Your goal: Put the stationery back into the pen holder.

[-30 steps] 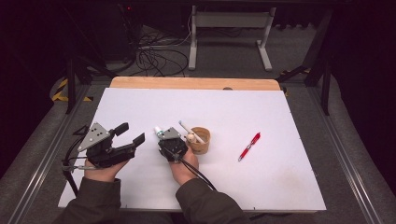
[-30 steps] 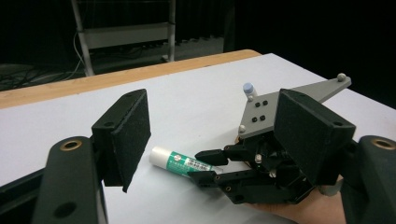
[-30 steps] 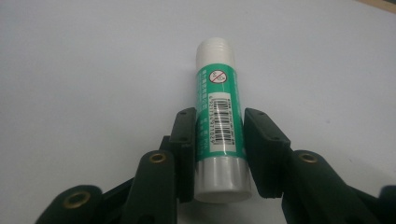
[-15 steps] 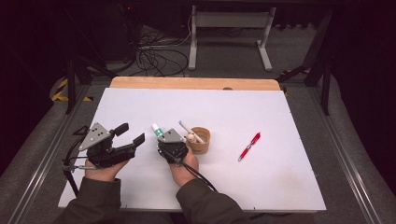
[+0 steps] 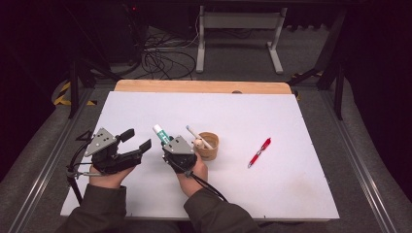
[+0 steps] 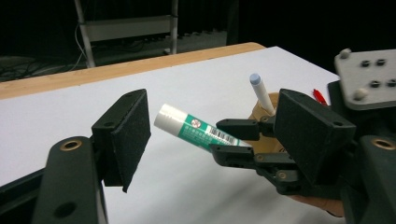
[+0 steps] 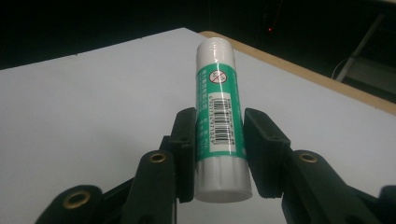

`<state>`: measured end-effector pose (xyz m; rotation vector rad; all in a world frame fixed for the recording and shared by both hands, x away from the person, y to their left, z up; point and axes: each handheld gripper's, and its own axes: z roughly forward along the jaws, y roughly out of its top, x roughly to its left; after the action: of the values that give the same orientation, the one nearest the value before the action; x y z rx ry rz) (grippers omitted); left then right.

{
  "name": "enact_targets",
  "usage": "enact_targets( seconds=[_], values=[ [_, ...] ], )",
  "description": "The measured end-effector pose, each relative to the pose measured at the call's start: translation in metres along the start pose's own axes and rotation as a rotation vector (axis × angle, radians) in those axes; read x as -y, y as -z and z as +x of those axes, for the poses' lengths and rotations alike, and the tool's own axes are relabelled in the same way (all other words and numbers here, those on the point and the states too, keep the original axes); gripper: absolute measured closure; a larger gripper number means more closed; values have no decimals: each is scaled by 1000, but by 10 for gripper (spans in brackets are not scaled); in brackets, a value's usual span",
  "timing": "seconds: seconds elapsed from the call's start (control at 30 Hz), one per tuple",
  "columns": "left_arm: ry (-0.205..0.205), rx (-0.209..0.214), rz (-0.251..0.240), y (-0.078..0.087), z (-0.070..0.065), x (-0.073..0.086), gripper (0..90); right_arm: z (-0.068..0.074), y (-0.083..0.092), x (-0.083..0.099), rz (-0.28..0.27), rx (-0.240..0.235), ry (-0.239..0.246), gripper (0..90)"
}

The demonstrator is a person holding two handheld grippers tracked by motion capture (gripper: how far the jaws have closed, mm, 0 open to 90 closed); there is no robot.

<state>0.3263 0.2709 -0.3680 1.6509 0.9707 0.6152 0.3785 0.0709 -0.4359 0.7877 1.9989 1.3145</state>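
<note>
Green-labelled glue stick [image 7: 219,116] between right tongs [image 7: 219,140], apparently clamped.

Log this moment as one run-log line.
right gripper: shut on green-and-white glue stick, off table | left gripper: open, empty | wooden cup: holds white pen | red pen: on table

On my table [image 5: 291,194]: cup [image 5: 210,145] at centre, a marker [image 5: 196,136] in it; pen [image 5: 259,152] well right of it; glue stick [image 5: 161,134] just left, between my right gripper's [image 5: 168,144] jaws; left gripper [image 5: 133,141] farther left.
</note>
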Motion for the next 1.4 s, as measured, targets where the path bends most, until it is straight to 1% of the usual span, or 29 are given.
enact_targets(
  seconds=[0.17, 0.3, 0.43, 0.47, 0.53, 0.63, 0.67, 0.9, 1.0, 1.13, 1.4],
  values=[
    [5, -4, 11, -2, 1, 1, 281, 1, 9, -4, -39, -6, 14, 665],
    [20, -9, 14, -3, 2, 2, 281, 2, 18, -8, -77, -12, 23, 665],
    [21, -9, 17, -3, 2, 2, 281, 4, 27, -12, -111, -30, 29, 665],
    [21, -8, 18, -4, 2, 3, 281, 5, 30, -13, -120, -38, 33, 665],
    [21, -3, 19, -4, 2, 3, 282, 7, 33, -14, -130, -39, 42, 665],
    [28, 4, 22, -5, 1, 3, 283, 8, 37, -16, -146, -49, 44, 665],
    [31, 6, 21, -5, 1, 3, 284, 9, 39, -16, -152, -58, 40, 665],
    [57, 21, 19, -6, 4, 4, 291, 13, 48, -20, -192, -72, 53, 665],
    [75, 37, 10, -5, 5, 5, 307, 16, 51, -21, -208, -83, 65, 665],
    [95, 66, -5, -4, 7, 4, 322, 18, 53, -21, -216, -94, 73, 665],
    [163, 139, -28, -2, 10, 5, 367, 23, 54, -20, -237, -109, 93, 664]
  ],
)
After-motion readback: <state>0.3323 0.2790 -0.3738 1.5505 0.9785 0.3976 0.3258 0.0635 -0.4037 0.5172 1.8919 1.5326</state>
